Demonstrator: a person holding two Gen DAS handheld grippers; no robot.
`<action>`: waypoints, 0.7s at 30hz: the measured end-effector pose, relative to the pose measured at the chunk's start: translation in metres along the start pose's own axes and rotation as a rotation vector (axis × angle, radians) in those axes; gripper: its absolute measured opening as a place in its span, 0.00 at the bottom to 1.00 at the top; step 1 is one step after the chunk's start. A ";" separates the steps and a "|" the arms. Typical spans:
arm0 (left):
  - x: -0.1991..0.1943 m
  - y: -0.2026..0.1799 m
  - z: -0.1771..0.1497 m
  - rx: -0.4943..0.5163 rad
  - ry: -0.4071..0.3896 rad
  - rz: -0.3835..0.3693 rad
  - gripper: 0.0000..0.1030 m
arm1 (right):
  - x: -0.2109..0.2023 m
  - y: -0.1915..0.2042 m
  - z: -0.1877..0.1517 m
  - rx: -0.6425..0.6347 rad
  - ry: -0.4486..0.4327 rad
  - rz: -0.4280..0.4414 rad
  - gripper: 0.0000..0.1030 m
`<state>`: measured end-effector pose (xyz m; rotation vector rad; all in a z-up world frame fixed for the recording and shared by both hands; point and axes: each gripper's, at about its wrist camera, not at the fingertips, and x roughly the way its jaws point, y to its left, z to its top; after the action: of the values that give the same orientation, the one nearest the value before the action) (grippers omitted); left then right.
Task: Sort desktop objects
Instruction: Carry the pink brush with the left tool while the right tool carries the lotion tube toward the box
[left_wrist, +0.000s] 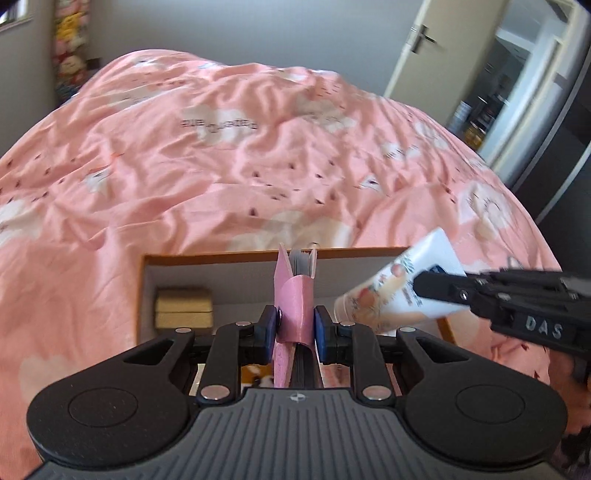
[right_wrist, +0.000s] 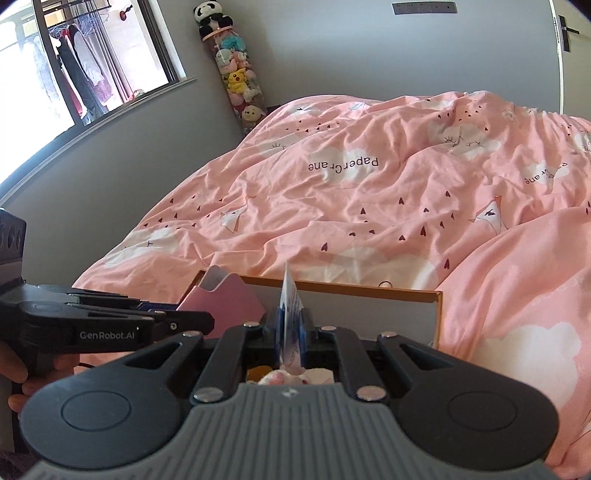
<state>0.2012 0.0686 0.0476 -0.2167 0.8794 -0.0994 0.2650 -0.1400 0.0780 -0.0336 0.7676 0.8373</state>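
Note:
My left gripper (left_wrist: 294, 326) is shut on a small pink notebook (left_wrist: 293, 295) with a strap, held upright on its edge over an open cardboard box (left_wrist: 236, 255) on the bed. A small gold box (left_wrist: 183, 308) lies in the left of that box. My right gripper (right_wrist: 290, 332) is shut on the flat end of a white hand cream tube (right_wrist: 289, 306), also above the box (right_wrist: 436, 295). In the left wrist view the tube (left_wrist: 399, 288) hangs cap-down at the right in the right gripper (left_wrist: 439, 286). The right wrist view shows the notebook (right_wrist: 225, 301) at the left.
The box rests on a rumpled pink duvet (left_wrist: 221, 166) with cloud prints. A grey wall, a window (right_wrist: 74, 62) and a column of plush toys (right_wrist: 236, 70) stand beyond the bed. A door (left_wrist: 424, 48) stands open at the far right. A hand (right_wrist: 22, 373) holds the left gripper.

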 end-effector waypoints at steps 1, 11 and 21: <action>0.003 -0.005 0.002 0.016 0.007 -0.006 0.23 | -0.002 -0.003 0.001 -0.004 -0.003 -0.018 0.09; 0.042 -0.034 0.023 0.074 0.010 -0.074 0.23 | -0.010 -0.024 0.003 -0.039 -0.021 -0.119 0.09; 0.070 -0.032 0.024 0.123 0.073 -0.069 0.23 | 0.009 -0.037 -0.005 -0.017 0.017 -0.103 0.09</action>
<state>0.2643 0.0292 0.0170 -0.1293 0.9355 -0.2263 0.2912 -0.1614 0.0593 -0.0947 0.7689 0.7458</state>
